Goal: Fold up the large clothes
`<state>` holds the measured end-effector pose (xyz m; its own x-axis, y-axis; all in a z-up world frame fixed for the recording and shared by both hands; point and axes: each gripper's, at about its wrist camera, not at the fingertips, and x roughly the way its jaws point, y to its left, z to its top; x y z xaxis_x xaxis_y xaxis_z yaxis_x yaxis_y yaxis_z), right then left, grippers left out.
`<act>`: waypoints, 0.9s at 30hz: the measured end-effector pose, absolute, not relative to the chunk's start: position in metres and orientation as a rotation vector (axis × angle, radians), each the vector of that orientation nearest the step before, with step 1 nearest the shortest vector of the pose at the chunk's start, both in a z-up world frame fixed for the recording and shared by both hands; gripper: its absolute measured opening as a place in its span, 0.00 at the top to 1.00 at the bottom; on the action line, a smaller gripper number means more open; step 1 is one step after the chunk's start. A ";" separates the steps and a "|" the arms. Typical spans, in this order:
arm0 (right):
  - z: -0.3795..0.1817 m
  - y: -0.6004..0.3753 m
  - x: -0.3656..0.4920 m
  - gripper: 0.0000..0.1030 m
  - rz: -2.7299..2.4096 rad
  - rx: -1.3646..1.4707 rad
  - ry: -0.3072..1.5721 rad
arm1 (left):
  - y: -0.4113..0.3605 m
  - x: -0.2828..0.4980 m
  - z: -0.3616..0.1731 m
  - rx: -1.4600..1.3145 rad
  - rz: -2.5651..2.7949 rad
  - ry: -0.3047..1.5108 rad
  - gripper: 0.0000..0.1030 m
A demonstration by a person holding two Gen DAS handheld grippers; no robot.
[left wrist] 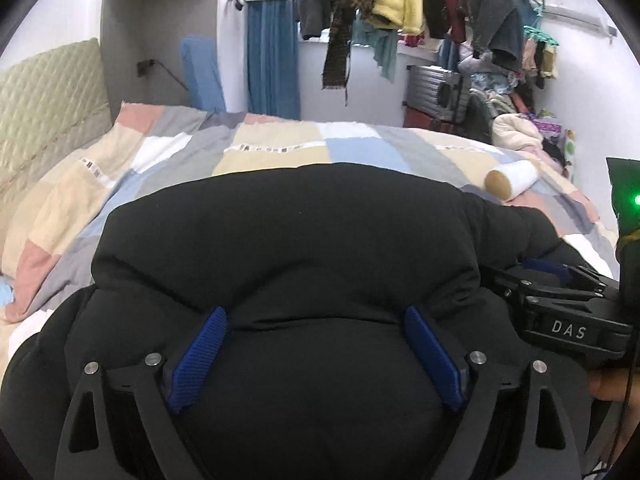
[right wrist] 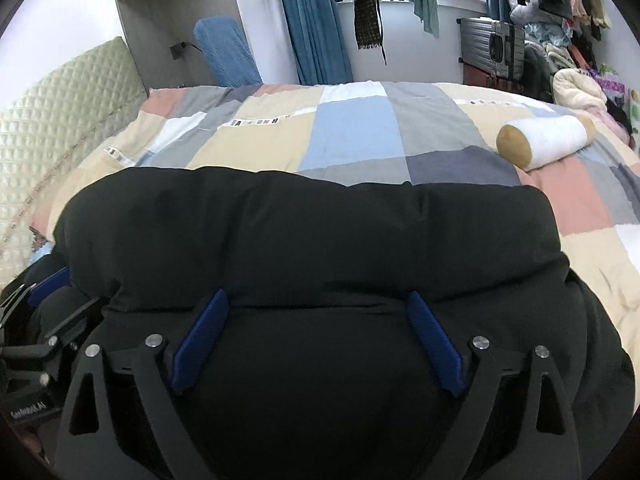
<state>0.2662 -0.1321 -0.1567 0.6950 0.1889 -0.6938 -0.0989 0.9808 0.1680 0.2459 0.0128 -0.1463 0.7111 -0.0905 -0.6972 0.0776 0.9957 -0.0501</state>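
So here's where we're at with the big black puffy jacket (left wrist: 288, 240): it fills the lower half of both wrist views, lying on the patchwork quilt (left wrist: 280, 148) that spreads across the middle of each frame. We've got the left gripper (left wrist: 318, 354) at bottom centre of its view with both blue pads (left wrist: 200, 360) spread wide, a fat bulge of jacket sitting between them. Same story for the right gripper (right wrist: 318, 344): jaws wide apart, padding bulging up in the gap. Neither looks clamped, the pads just flank the fabric, so we'd call both open rather than gripping.

The two grippers sit side by side, which makes sense for something this bulky, since one hand alone would let the fold sag. You can spot the right one poking in at the right edge of the left view.

The folded edge runs across mid-frame looking fairly even, so our guess is a fold is laid down.

There's a white bolster pillow (right wrist: 548, 140) at right, well apart from the jacket.
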 end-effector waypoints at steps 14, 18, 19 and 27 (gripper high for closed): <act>-0.135 -0.146 0.243 0.10 0.196 0.125 0.744 | 0.042 0.207 -0.112 -0.005 -0.052 0.694 0.12; -0.121 -0.167 0.230 0.10 0.172 0.109 0.719 | 0.083 0.195 -0.100 -0.054 0.065 0.640 0.12; -0.122 -0.173 0.227 0.10 0.159 0.089 0.726 | 0.093 0.198 -0.104 -0.075 0.079 0.665 0.12; -0.146 -0.203 0.230 0.10 0.147 0.120 0.805 | 0.100 0.209 -0.141 -0.049 0.101 0.763 0.12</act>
<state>0.2303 -0.2028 -0.1458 0.6839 0.1764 -0.7080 -0.0856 0.9830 0.1623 0.2089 0.1002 -0.1414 0.7185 0.0737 -0.6916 -0.1096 0.9939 -0.0079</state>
